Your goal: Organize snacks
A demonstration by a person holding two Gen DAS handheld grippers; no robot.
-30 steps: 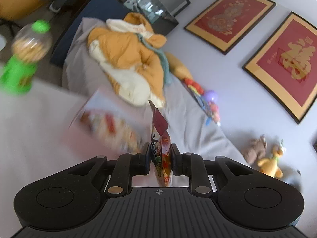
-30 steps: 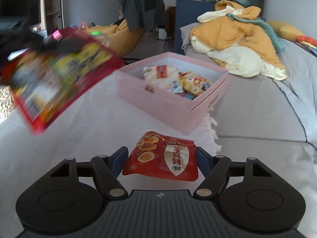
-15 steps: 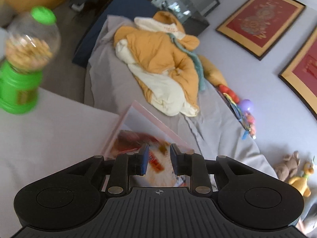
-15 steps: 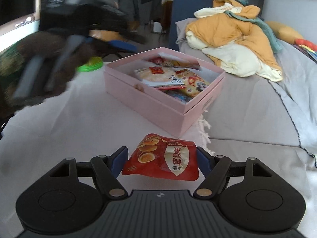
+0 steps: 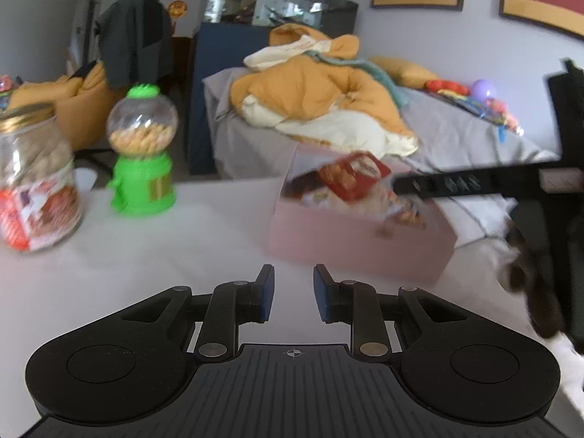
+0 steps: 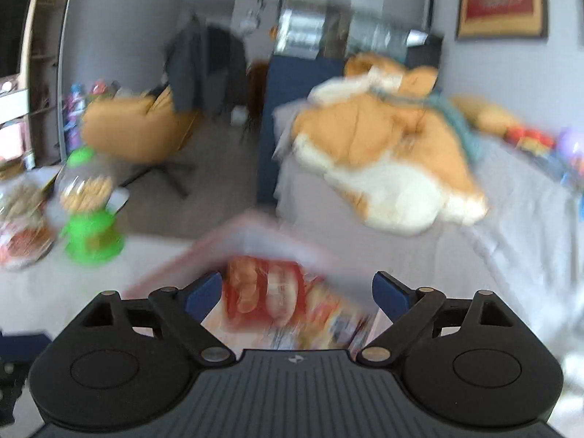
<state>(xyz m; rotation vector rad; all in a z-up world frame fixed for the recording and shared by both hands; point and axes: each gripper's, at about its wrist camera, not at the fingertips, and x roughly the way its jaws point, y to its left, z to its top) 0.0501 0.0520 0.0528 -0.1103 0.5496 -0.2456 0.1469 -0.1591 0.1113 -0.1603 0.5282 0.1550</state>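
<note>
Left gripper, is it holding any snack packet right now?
No, the left gripper has only bare white tabletop between its parted blue pads.

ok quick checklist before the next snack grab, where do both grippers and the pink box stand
1. Right gripper let go of the red snack packet: ok, jaws opening, pads clear of it on both sides.
2. Packet over the pink box: ok, it sits at the top of the box contents.
3. Packet settled flat: cannot tell, too blurred.
4. Left gripper free for a pickup: ok, nothing between its fingers.
5. Next loose snack on the white table: not ok, only the green candy dispenser and glass jar show.
</note>
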